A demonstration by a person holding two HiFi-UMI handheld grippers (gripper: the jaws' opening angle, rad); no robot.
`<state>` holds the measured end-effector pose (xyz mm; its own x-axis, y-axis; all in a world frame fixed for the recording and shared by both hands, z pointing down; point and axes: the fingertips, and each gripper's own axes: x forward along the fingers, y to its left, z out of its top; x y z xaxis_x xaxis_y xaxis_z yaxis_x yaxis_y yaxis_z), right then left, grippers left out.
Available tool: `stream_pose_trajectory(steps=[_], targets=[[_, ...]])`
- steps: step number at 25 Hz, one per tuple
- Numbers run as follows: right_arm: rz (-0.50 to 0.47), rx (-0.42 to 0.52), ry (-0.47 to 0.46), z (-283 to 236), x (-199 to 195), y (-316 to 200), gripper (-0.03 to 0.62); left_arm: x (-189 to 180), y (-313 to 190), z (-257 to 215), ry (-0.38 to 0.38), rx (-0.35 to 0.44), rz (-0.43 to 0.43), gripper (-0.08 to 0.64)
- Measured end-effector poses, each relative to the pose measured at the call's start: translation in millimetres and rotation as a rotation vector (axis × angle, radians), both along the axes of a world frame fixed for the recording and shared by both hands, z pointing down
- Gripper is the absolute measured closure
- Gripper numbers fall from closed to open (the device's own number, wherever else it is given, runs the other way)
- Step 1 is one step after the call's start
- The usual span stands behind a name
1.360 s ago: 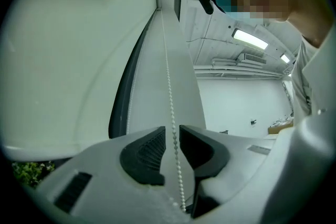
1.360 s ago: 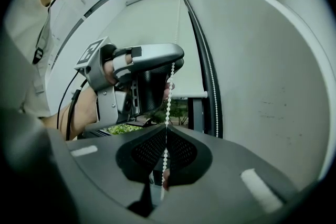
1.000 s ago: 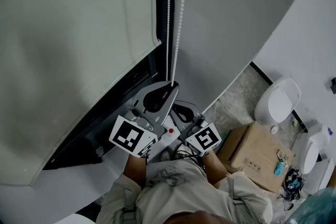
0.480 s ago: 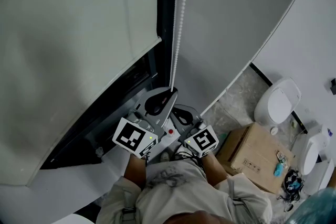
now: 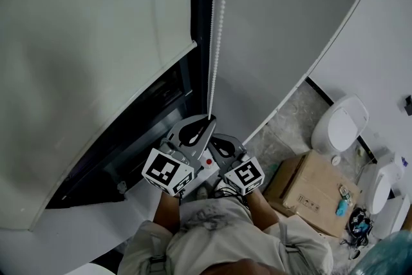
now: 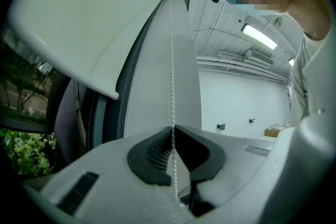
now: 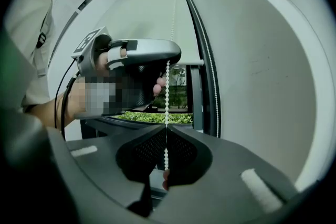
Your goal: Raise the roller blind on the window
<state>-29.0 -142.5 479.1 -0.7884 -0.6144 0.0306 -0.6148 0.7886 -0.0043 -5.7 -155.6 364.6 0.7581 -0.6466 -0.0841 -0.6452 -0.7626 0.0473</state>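
Head view: both grippers hold the bead chain (image 5: 217,29) beside the partly raised roller blind (image 5: 96,42).
The left gripper (image 5: 208,119) is nipped shut on the chain, and the right gripper (image 5: 214,138) is closed on the same strand just below it. A good pull, I judge, runs straight down along the window frame (image 5: 201,9), with firm grips so the beads cannot slip, then a re-grip higher, one gripper at a time.

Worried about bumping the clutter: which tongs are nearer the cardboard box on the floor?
Right. The right tongs grip the bead chain lower down, on the side of the cardboard box; the left tongs grip it higher, beside the blind, farther off.
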Motion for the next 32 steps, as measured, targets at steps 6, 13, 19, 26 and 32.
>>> stream_pose_trajectory(steps=[6,13,19,26,32], targets=[[0.000,-0.058,0.015,21,0,2,0.580,0,0,21,-0.005,-0.053,-0.002,0.537],[-0.006,-0.109,0.036,46,-1,-1,0.580,0,-4,48,-0.013,-0.112,-0.009,0.537],[-0.010,-0.145,0.054,67,-3,0,0.580,-2,-3,69,-0.023,-0.149,-0.008,0.537],[-0.006,-0.155,0.073,77,-3,4,0.580,-6,2,80,-0.025,-0.161,-0.009,0.537],[-0.038,-0.112,0.107,70,-4,11,0.549,-6,2,79,-0.026,-0.155,-0.012,0.537]])
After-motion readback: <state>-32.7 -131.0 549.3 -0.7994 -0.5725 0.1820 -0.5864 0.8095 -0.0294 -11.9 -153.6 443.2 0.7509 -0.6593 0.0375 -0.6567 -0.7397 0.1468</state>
